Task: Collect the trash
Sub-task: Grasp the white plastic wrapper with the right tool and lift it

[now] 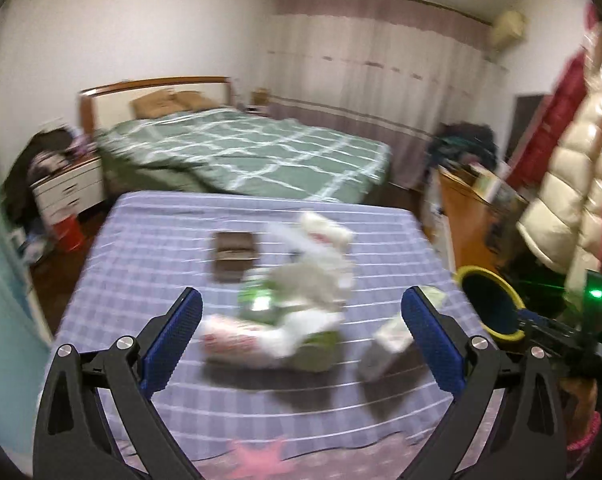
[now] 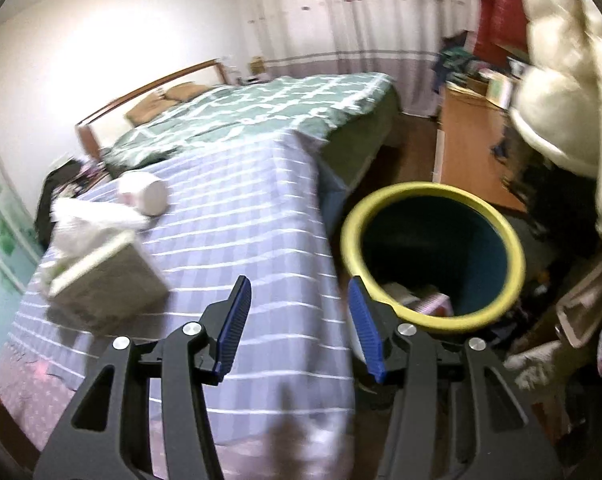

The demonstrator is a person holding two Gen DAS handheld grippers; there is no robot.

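Blurred frames, bedroom. Table under a lilac striped cloth (image 1: 149,248) in front; behind it a bed with a green checked quilt (image 1: 261,152), white curtains (image 1: 381,80) on the far wall, a wooden desk (image 1: 467,216) and a cream puffer jacket (image 1: 573,184) hanging at right. Trash on the cloth: heap of crumpled white and green wrappers (image 1: 297,304) mid-table, flat dark brown packet (image 1: 235,256) just beyond it on the left, small white and grey carton (image 1: 385,348) near right. In the right wrist view the carton (image 2: 109,280) sits at the left with white wrappers (image 2: 93,224) and a tipped white paper cup (image 2: 145,196) behind. Round dark blue bin with a yellow rim (image 2: 433,256) stands on the floor beside the table's right edge, some waste already at its bottom.

Left gripper (image 1: 301,344) hovers over the near table, blue pads spread wide, nothing between them, heap just ahead. Right gripper (image 2: 299,324) about half apart, empty, pointing down at the gap between table edge and bin; its right finger (image 2: 365,328) overlaps the bin rim in view, contact unclear.
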